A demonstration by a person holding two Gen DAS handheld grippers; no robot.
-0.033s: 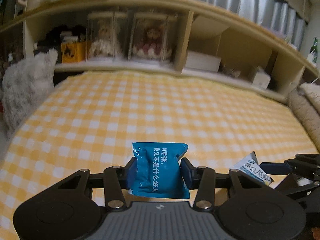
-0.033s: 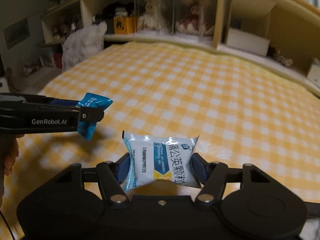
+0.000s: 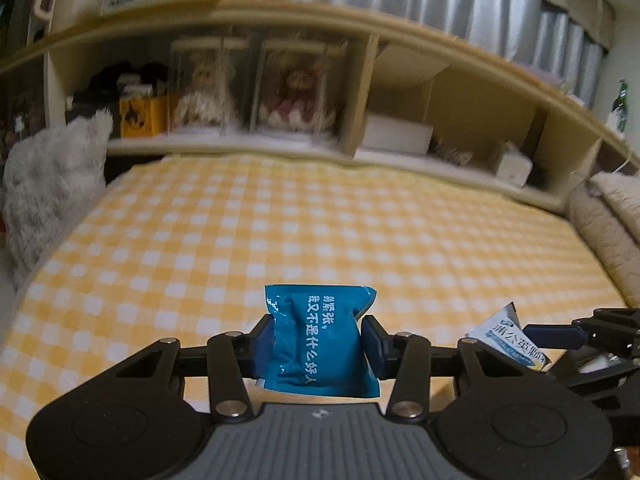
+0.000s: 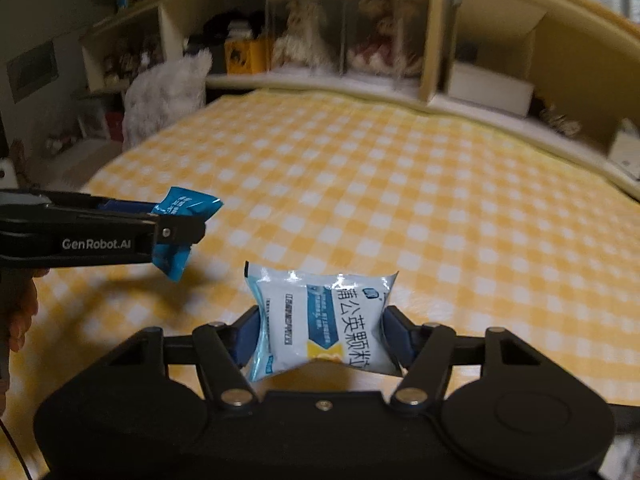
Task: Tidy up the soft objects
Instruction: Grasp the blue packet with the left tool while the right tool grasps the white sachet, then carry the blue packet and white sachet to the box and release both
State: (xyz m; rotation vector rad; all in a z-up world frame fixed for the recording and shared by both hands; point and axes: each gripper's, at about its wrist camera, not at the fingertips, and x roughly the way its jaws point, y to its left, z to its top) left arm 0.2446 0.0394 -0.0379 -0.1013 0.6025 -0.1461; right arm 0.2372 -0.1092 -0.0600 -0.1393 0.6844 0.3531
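Observation:
My left gripper (image 3: 318, 342) is shut on a blue soft packet (image 3: 320, 340) with white print and holds it above the yellow checked bed cover (image 3: 320, 220). My right gripper (image 4: 322, 336) is shut on a white and blue soft packet (image 4: 324, 320), also held above the cover. In the right wrist view the left gripper (image 4: 176, 228) with its blue packet (image 4: 184, 216) is at the left. In the left wrist view the right gripper (image 3: 560, 336) and its white packet (image 3: 504, 336) are at the lower right.
A curved wooden shelf (image 3: 360, 80) runs behind the bed, with dolls in clear cases (image 3: 256, 88), a yellow box (image 3: 142, 114) and white boxes (image 3: 396, 136). A fluffy grey pillow (image 3: 48, 188) stands at the left edge. A beige cushion (image 3: 604, 224) lies at the right.

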